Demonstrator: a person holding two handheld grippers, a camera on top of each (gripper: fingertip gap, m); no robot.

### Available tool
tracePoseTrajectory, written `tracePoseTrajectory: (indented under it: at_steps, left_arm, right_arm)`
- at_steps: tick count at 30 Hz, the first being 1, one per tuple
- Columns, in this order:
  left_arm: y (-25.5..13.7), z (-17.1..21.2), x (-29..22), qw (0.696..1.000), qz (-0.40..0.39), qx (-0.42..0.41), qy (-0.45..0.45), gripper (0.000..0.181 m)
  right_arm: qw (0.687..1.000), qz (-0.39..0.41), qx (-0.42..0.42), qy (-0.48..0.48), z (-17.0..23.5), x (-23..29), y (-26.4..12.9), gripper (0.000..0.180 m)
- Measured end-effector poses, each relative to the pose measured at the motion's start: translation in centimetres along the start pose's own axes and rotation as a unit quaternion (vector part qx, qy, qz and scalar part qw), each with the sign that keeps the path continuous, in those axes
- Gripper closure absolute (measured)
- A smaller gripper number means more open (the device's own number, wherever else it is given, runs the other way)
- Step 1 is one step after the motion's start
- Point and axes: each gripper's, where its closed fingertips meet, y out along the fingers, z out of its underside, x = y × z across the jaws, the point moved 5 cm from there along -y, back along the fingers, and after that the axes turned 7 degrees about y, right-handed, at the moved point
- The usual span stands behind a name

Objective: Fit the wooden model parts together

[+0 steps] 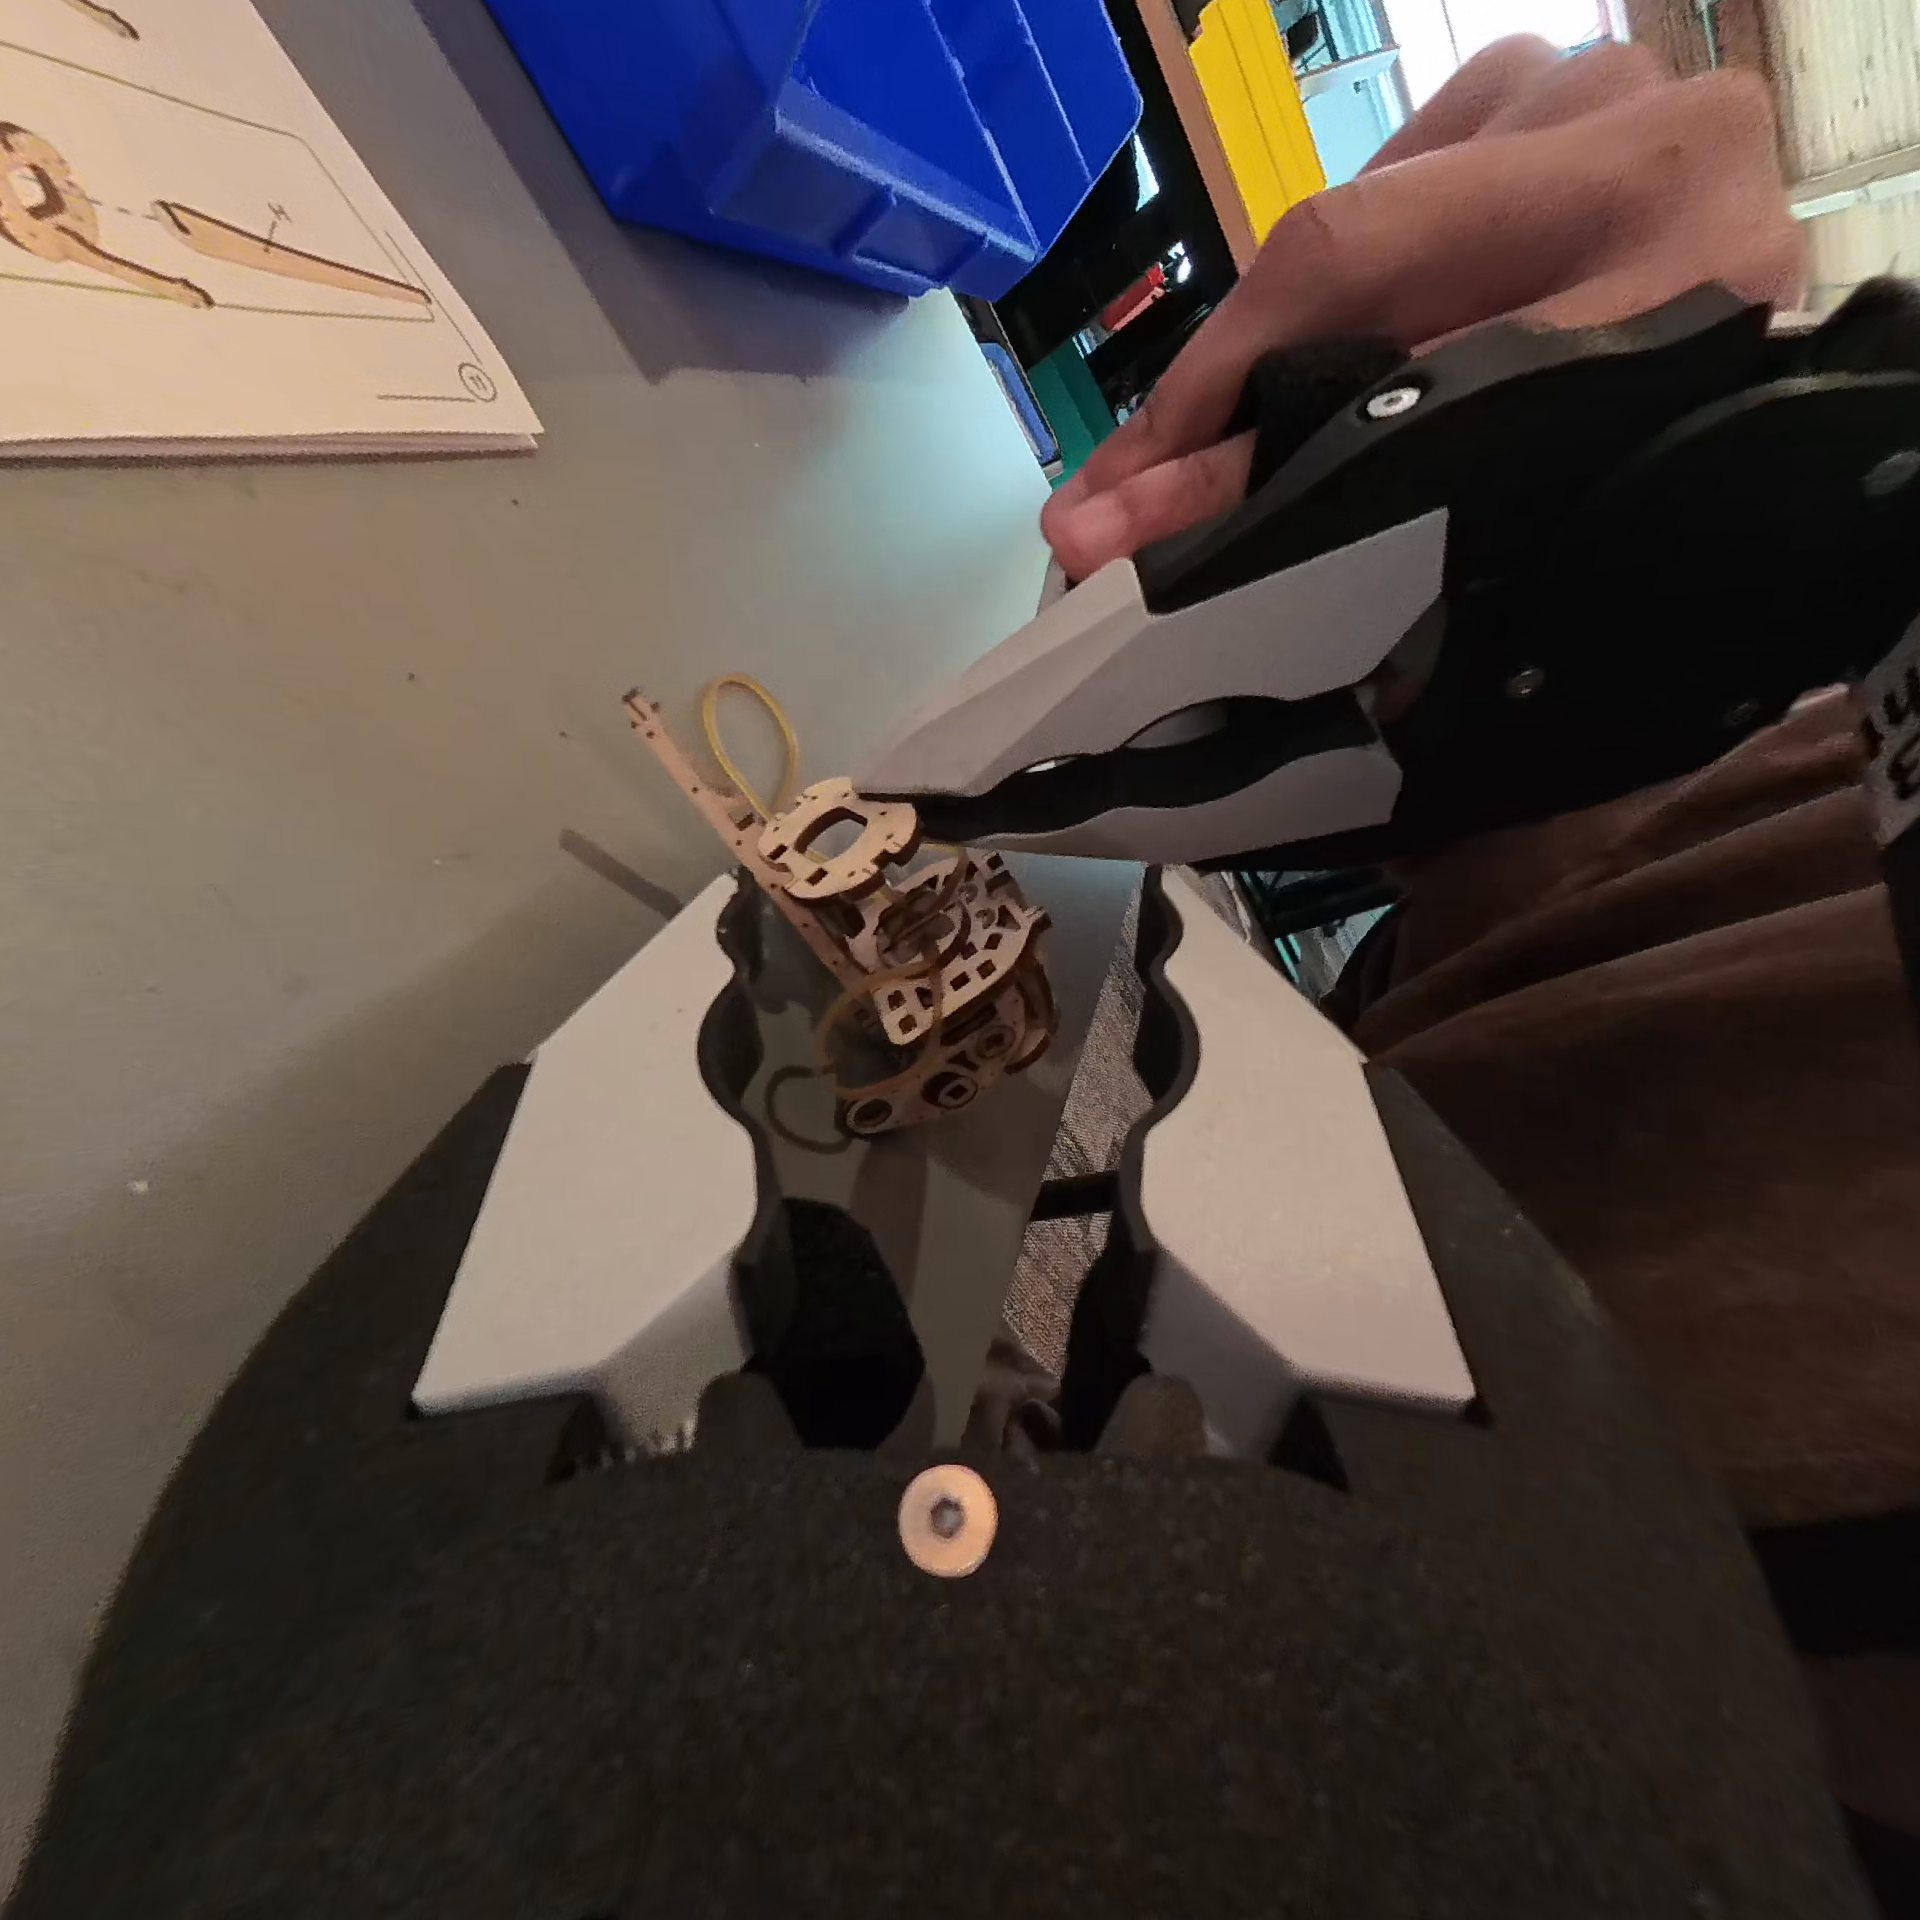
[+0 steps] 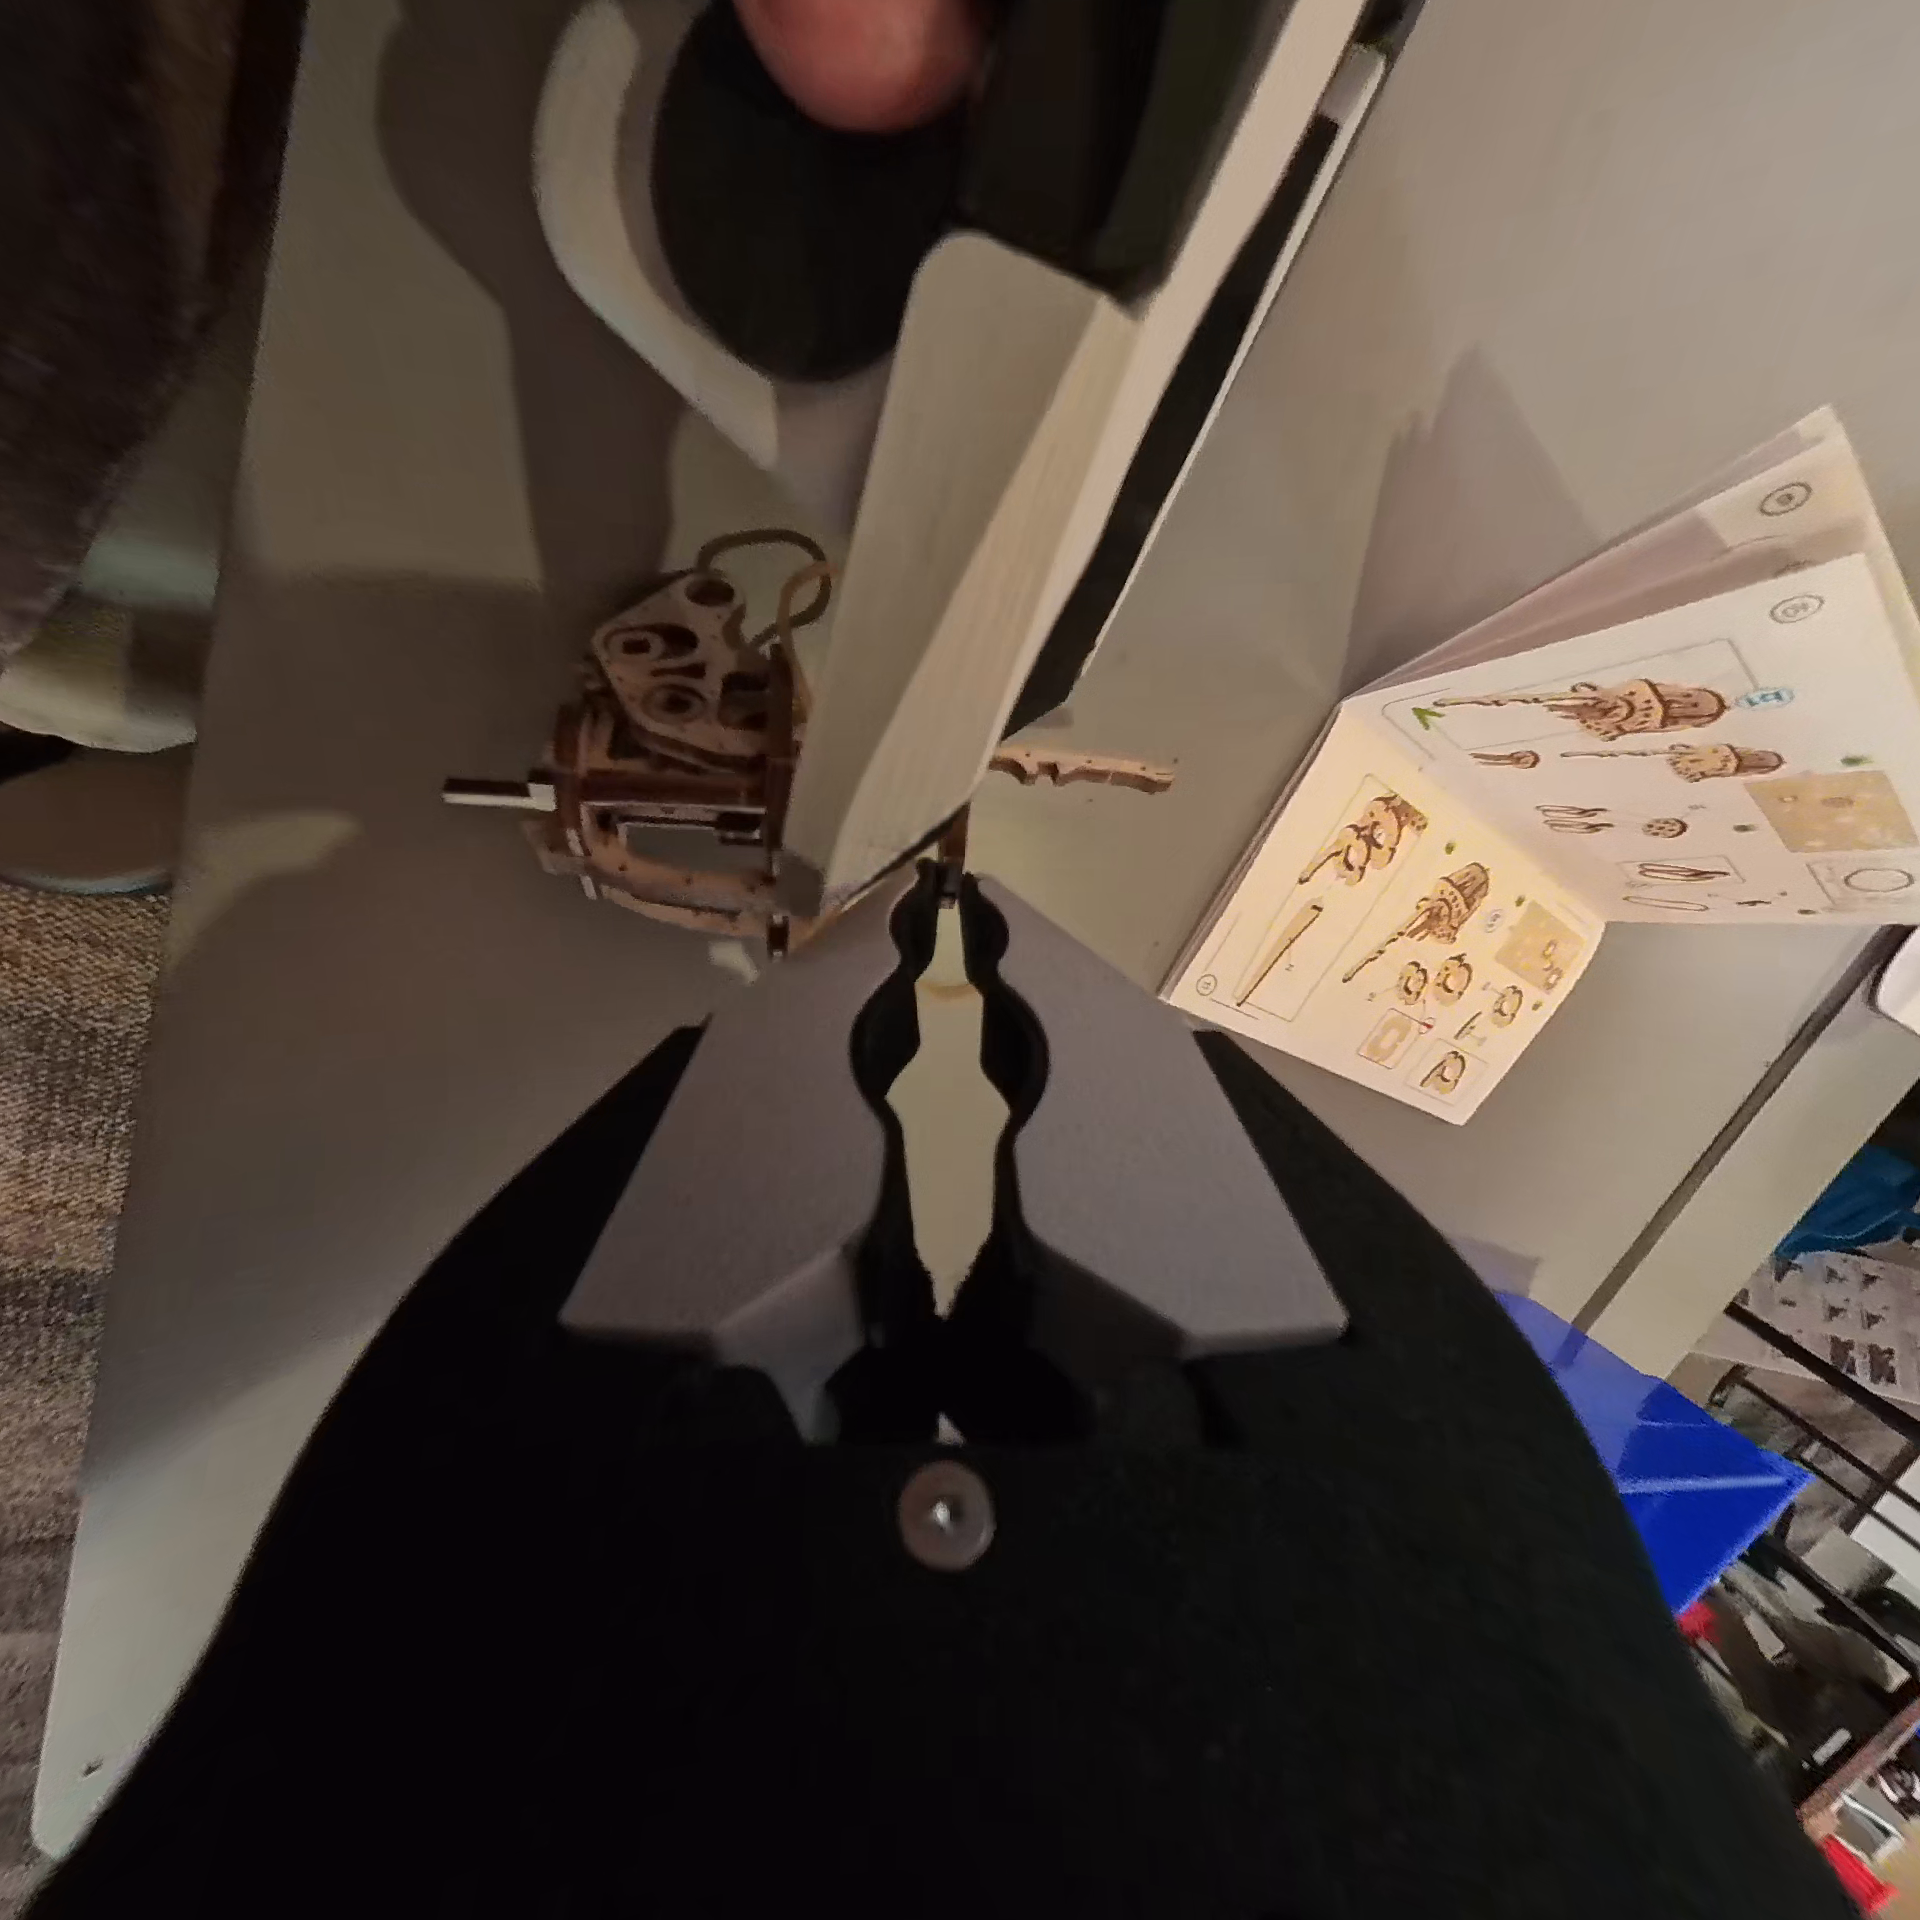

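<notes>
Two hand-held grippers meet at a wooden model over the worktop

The left hand-held gripper (image 1: 940,997), fingers apart, has the wooden model (image 1: 925,987) between them; the right hand-held gripper (image 1: 894,821) is clamped on a flat ring-shaped wooden part (image 1: 836,840) at the model's top, with an instruction booklet (image 2: 1558,831) and blue bin (image 1: 831,135) beyond on the grey worktop (image 1: 260,779).

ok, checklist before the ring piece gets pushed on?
1. Grip on ring piece: ok. The right gripper pinches its edge, fingers closed.
2. Ring piece meets the model: ok. It sits at the model's top; whether the tabs line up, cannot tell.
3. Model braced: cannot tell. The left gripper has its fingers spread either side of it, and contact is unclear.
4. Rubber band clear of the joint: cannot tell. A loop stands just behind the ring piece.
5. Booklet open for reference: ok.
</notes>
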Motion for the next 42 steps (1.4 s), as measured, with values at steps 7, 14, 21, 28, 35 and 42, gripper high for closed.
tracePoseTrajectory:
  at_steps: [7,14,21,28,35,42]
  left_arm:
    - [0.0,0.1,-0.1,1.000,-0.003,0.004,0.004,0.111]
    - [-0.3,0.0,0.2,0.999,0.026,-0.017,-0.030,0.119]
    - [-1.1,-0.5,0.7,0.999,0.028,-0.035,-0.019,0.126]
    - [-2.1,-1.3,2.6,1.000,0.001,-0.025,-0.007,0.147]
    - [-1.2,-1.3,2.7,0.999,0.036,0.017,-0.001,0.166]
    - [-0.2,-0.8,2.6,0.998,0.011,0.046,0.028,0.176]
  right_arm:
    - [0.999,0.004,0.034,-0.013,-0.5,0.1,-0.2,0.177]
    - [0.997,0.021,0.064,-0.031,-0.2,0.1,-0.1,0.177]
    - [0.997,0.027,0.069,-0.039,0.0,0.2,0.0,0.176]
    - [0.998,0.035,0.030,-0.033,0.1,0.4,-0.1,0.176]
    - [0.998,0.054,0.003,-0.025,0.1,0.6,-0.4,0.177]
    - [0.997,0.065,-0.003,-0.028,0.3,0.7,-0.4,0.177]
